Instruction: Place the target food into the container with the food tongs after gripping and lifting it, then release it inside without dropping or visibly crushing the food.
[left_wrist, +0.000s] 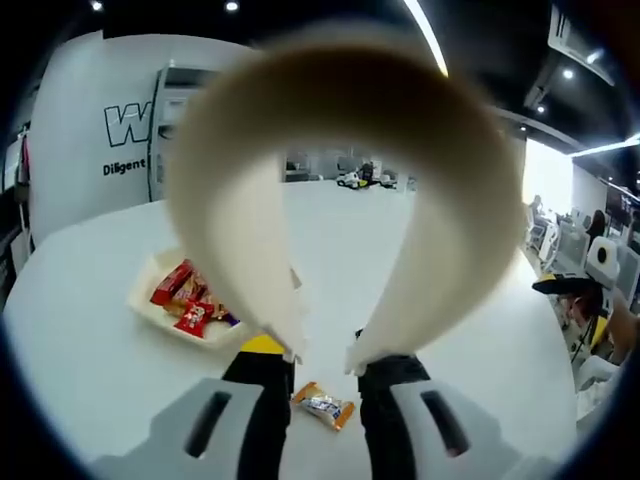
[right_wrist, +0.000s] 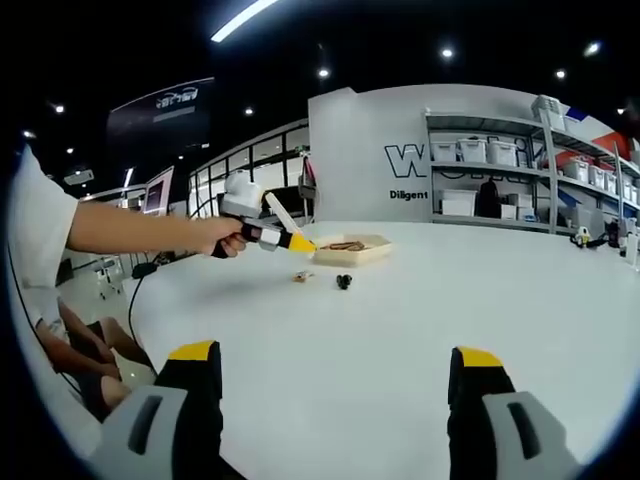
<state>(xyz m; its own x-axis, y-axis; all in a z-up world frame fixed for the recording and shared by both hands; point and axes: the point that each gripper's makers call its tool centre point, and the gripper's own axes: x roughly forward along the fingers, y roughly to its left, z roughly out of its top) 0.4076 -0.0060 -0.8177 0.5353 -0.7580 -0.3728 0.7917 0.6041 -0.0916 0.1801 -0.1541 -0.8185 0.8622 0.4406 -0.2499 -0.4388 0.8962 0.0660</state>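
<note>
My left gripper (left_wrist: 325, 368) is shut on cream food tongs (left_wrist: 440, 250), whose arms curve up into a wide loop in the left gripper view. The tong tips stand apart just above the table. Below them, between my jaws, lies a small wrapped candy (left_wrist: 323, 406) with orange ends. A cream tray (left_wrist: 143, 296) to the left holds red-wrapped snacks (left_wrist: 182, 295). In the right gripper view a hand carries the left gripper (right_wrist: 262, 234) and the tongs (right_wrist: 281, 213) beside the tray (right_wrist: 352, 258), with the candy (right_wrist: 303, 276) on the table below. My right gripper (right_wrist: 337, 356) is open and holds nothing.
A small black object (right_wrist: 344, 281) lies next to the candy on the white table (right_wrist: 400, 330). Shelving with boxes (right_wrist: 490, 170) stands behind the table. A seated person (left_wrist: 590, 310) is past the table's right edge in the left gripper view.
</note>
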